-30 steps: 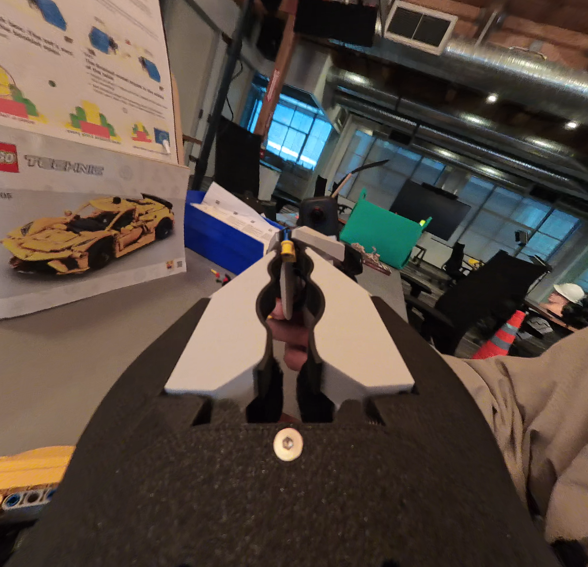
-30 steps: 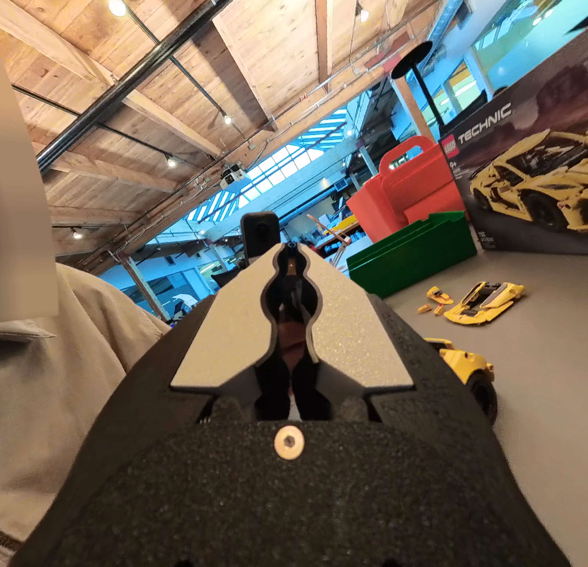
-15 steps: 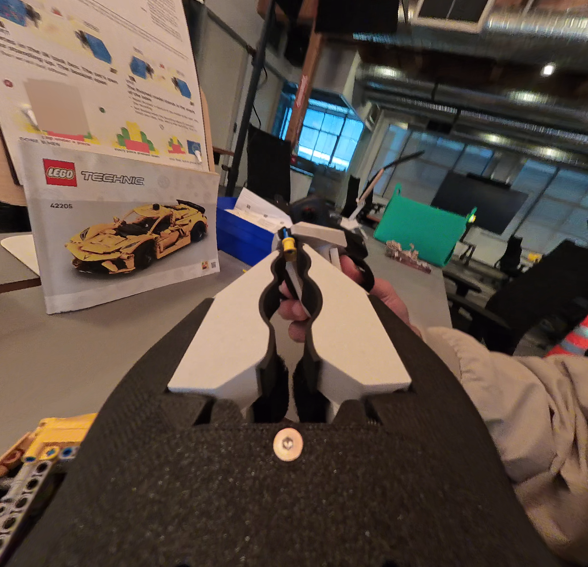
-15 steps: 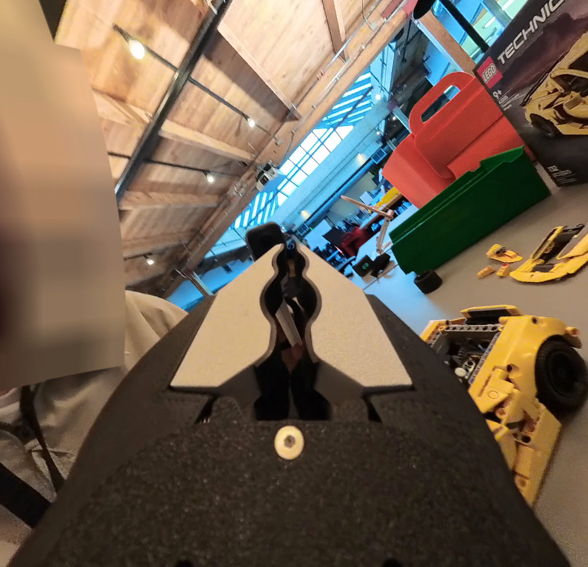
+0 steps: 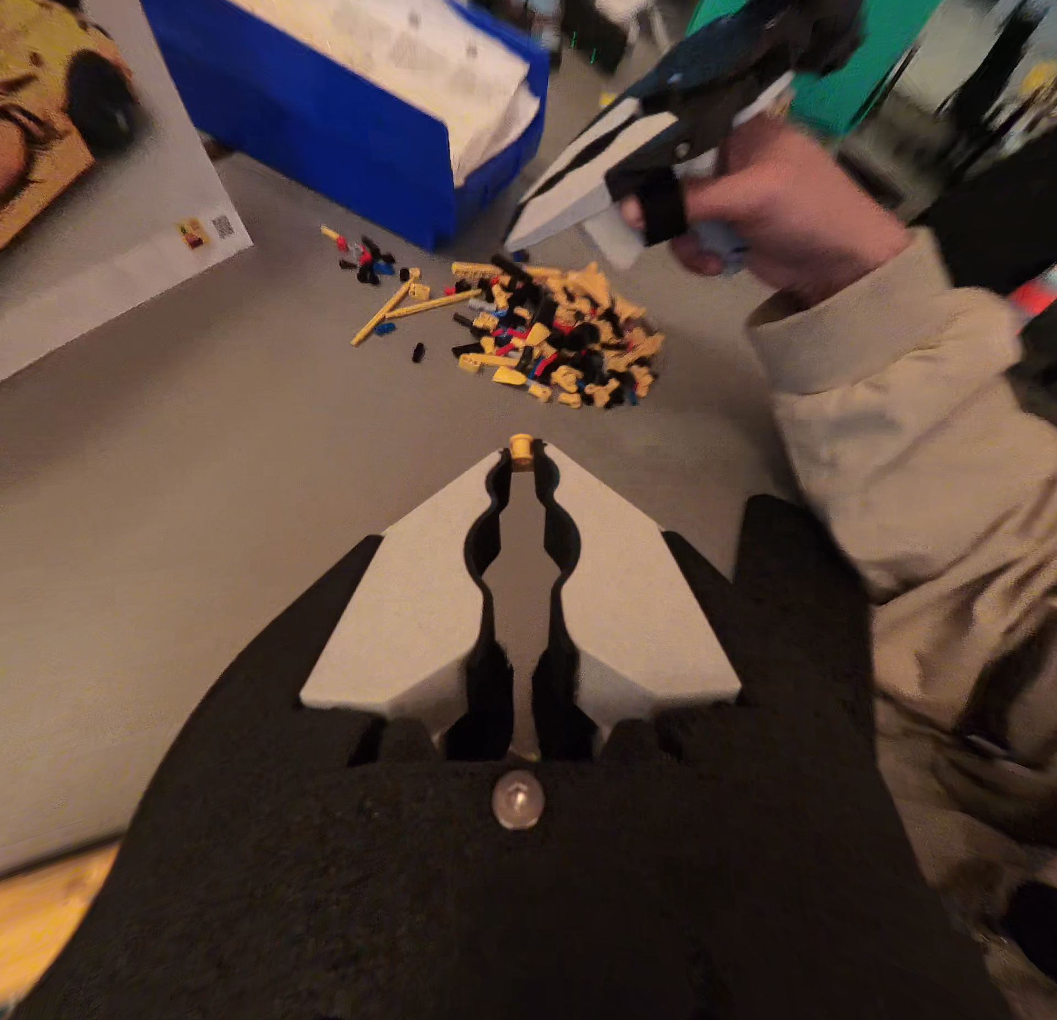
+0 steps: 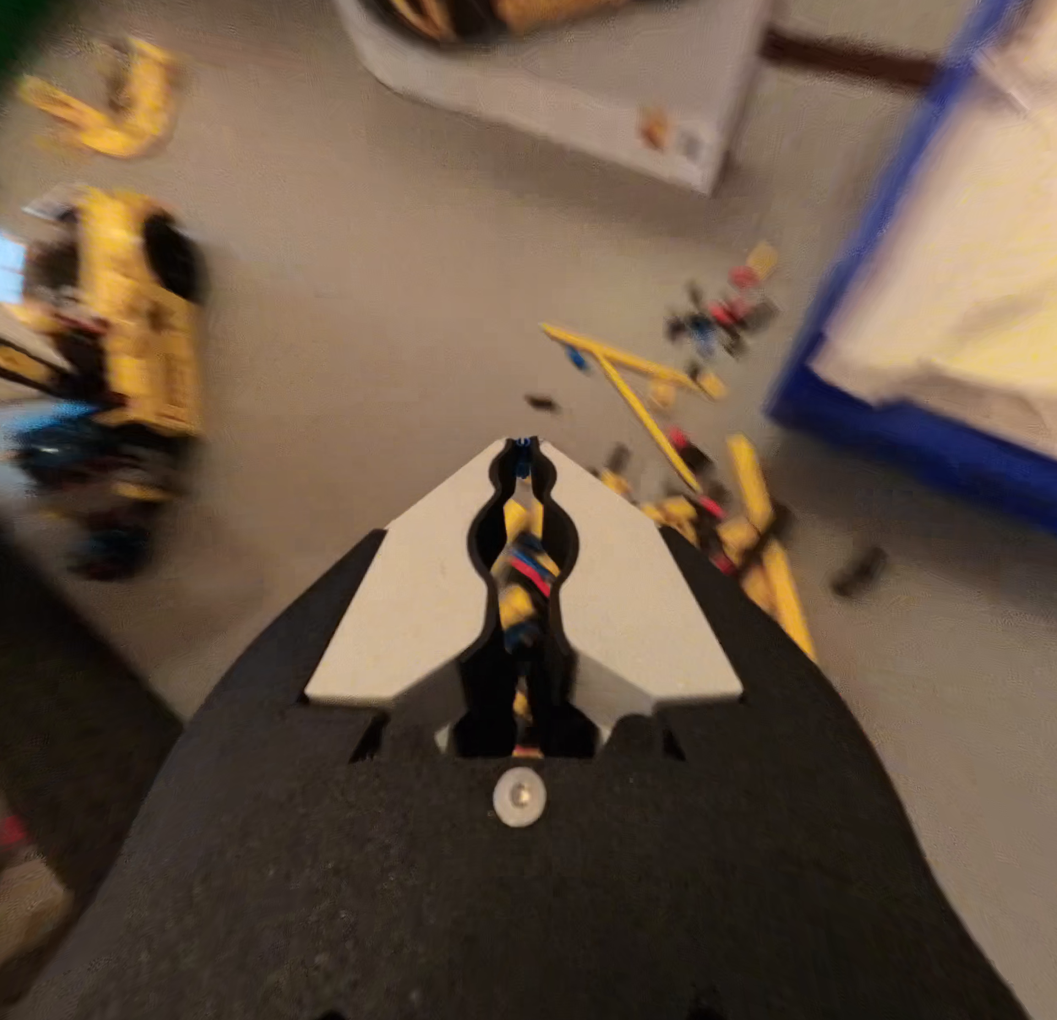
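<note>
My left gripper [image 5: 521,454] is shut on a small yellow peg [image 5: 521,449] at its tips, held above the grey table [image 5: 229,449]. Ahead of it lies a pile of yellow, black, red and blue toy building pieces [image 5: 560,334]. My right gripper [image 6: 524,446] is shut on a small blue pin [image 6: 523,449], over the near edge of the same pile [image 6: 715,512]. The right gripper also shows in the left wrist view [image 5: 515,240], held in a hand above the pile's far side. A part-built yellow toy car [image 6: 120,340] sits to the left in the right wrist view, blurred.
A blue bin [image 5: 343,105] holding white paper stands behind the pile. A booklet with a yellow car picture [image 5: 97,151] stands at the left. Loose yellow car panels [image 6: 108,111] lie far left. A beige sleeve [image 5: 915,477] fills the right side. Spacing between my two grippers at the tips: around 20 centimetres.
Both grippers have tipped down from facing the room and ceiling towards the table. They have moved apart, and each still holds its small piece.
</note>
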Tool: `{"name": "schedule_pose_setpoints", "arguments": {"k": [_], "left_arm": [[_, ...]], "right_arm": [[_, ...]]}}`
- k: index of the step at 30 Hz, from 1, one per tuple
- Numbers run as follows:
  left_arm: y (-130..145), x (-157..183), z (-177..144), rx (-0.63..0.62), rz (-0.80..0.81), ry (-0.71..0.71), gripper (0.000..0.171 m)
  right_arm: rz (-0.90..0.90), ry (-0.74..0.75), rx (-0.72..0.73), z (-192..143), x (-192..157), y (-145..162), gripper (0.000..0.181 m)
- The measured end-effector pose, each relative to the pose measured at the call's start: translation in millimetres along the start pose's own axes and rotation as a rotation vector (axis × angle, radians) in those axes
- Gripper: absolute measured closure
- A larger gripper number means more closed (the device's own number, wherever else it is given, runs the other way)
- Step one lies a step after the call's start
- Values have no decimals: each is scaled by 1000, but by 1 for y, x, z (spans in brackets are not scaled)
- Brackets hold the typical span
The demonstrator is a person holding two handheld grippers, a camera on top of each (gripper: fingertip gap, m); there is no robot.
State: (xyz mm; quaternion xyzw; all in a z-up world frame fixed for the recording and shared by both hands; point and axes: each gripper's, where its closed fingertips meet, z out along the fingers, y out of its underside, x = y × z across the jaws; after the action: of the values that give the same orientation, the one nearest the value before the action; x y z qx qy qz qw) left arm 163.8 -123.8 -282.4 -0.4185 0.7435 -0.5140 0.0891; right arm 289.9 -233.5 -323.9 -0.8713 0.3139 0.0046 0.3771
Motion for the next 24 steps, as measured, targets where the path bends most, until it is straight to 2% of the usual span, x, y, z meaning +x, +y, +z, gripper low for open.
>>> {"name": "schedule_pose_setpoints", "arguments": {"k": [2,5,8,10,13,16,20,22,24], "left_arm": [[5,7,42,-183,27,74,165],[5,15,105,-362,62,137,165],[-7,10,157,-424,175,103,165],[-7,0,184,-496,237,65,165],[-10,-16,212,-516,287,23,164],[-12,-16,220,-515,232,59,160],[-21,-23,211,-484,208,54,148],[-37,-22,194,-429,180,72,148],[-56,-23,158,-358,201,50,147]], "right_arm": [[30,61,-70,-5,30,33,178],[73,61,-21,-11,49,50,173],[100,28,137,-30,53,41,164],[85,53,163,-45,59,46,162],[71,112,192,-65,67,56,163],[61,125,237,-83,67,59,164],[77,98,285,-97,59,53,166],[73,61,293,-97,46,46,166],[36,23,302,-95,24,35,166]]}}
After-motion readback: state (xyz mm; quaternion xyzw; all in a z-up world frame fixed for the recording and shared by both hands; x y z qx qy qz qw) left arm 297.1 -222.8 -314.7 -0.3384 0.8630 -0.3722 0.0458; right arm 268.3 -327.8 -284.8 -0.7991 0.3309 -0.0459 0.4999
